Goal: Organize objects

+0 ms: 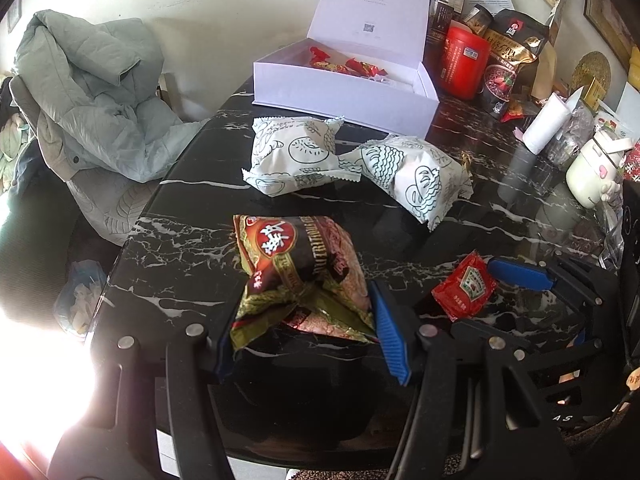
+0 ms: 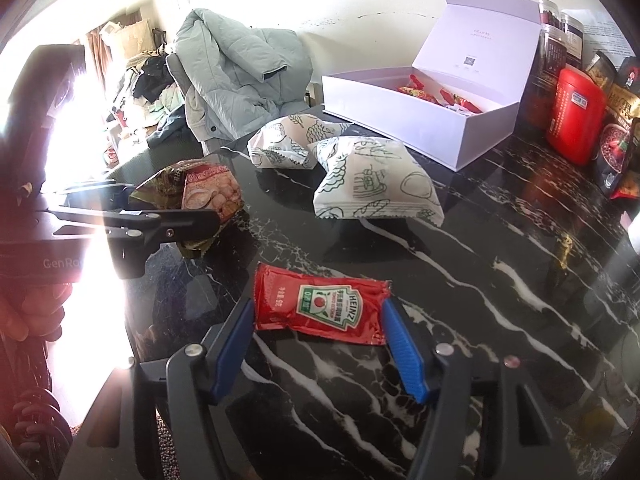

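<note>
1. The surface [image 1: 192,240] is glossy black marble-look stone with white veins, and it mirrors the things standing on it.
2. The left gripper [image 1: 302,332] is clamped on the near, crinkled end of a brown and gold foil snack bag [image 1: 300,264]; its ribbed blue pads [image 1: 390,332] press the crumpled foil from both sides, and the bag sits at the near left of the surface.
3. The right gripper [image 2: 320,344] straddles a flat red ketchup sachet [image 2: 320,304] lying on the surface near the front edge. The sachet has crimped ends and a white shield-shaped label. The right ribbed blue pad [image 2: 404,354] touches the sachet's right end; the left pad meets its lower left corner. No earlier view is given, and I cannot tell whether the pads are squeezing it yet.
4. 2 puffy white pillow packs [image 1: 292,156] [image 1: 416,176], printed with thin line drawings and with sawtooth seams, lie side by side farther back, their ends touching.
5. Beyond them stands a rigid white rectangular box [image 1: 344,92], its hinged lid upright, with red wrapped sweets [image 1: 344,65] inside.
6. To the right of the box are a smooth red canister [image 1: 464,60] and a dark glossy pouch [image 1: 512,52].
7. A quilted pale green jacket [image 1: 92,92] is draped over a chair at the far left.
</note>
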Available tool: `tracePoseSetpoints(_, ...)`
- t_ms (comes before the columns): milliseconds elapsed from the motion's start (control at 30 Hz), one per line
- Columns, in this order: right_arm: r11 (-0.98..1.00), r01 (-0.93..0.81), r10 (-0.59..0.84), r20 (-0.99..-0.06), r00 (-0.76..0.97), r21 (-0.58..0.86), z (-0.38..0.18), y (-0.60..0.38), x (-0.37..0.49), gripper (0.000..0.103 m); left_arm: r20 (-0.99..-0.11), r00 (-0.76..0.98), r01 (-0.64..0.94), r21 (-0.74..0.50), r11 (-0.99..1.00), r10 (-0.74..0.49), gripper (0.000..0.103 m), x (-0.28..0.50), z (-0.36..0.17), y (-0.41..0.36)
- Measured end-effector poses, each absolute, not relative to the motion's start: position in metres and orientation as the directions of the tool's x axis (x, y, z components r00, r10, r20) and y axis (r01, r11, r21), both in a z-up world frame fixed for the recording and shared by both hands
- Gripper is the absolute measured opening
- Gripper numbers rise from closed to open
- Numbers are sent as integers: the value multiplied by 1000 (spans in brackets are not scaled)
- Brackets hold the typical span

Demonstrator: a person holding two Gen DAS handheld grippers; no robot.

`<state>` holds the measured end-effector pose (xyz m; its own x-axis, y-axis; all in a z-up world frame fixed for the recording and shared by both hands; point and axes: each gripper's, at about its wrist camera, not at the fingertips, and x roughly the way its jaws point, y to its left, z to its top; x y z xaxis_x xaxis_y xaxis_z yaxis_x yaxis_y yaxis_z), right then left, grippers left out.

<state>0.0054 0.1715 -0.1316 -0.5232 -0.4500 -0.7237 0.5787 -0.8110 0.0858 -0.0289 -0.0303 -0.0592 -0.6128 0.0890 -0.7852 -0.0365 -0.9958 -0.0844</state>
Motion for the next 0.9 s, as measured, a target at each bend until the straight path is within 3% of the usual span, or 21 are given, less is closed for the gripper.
tracePoseSetpoints(100,-811,577,-459,-722,-517,102,-131,178,10,63,-787,-610,-37,-90,-995,94,57,-29,-59,-31)
tracePoseSetpoints(133,-806,581,-472,-715,-515,113,-129,180,11,35,-788,-608,-37,-98,-995,100,57,-29,-59,-31)
tracePoseSetpoints(167,-810,575,-470,-717,-515,118,-125,181,8,18,-788,-606,-38,-105,-994,106,57,-29,-60,-33)
tracePoseSetpoints(367,-828,535,-472,-724,-503,169,-127,201,11,18,-790,-600,-38,-131,-991,127,57,-28,-59,-32)
tracePoseSetpoints(400,-829,525,-483,-719,-500,192,-128,207,14,21,-790,-597,-40,-147,-988,141,57,-28,-59,-33)
tracePoseSetpoints(433,-831,518,-485,-718,-500,201,-126,212,14,34,-789,-596,-40,-154,-987,148,57,-29,-59,-33)
tracePoseSetpoints(467,-831,516,-489,-712,-504,206,-126,214,16,57,-788,-598,-40,-152,-988,146,57,-29,-59,-32)
tracePoseSetpoints(533,-834,518,-485,-703,-520,193,-124,216,27,82,-786,-603,-42,-138,-990,135,57,-29,-59,-30)
tracePoseSetpoints(900,-795,607,-395,-752,-528,-9,-100,178,-31,84,-785,-599,-52,-159,-986,158,57,-38,-57,-33)
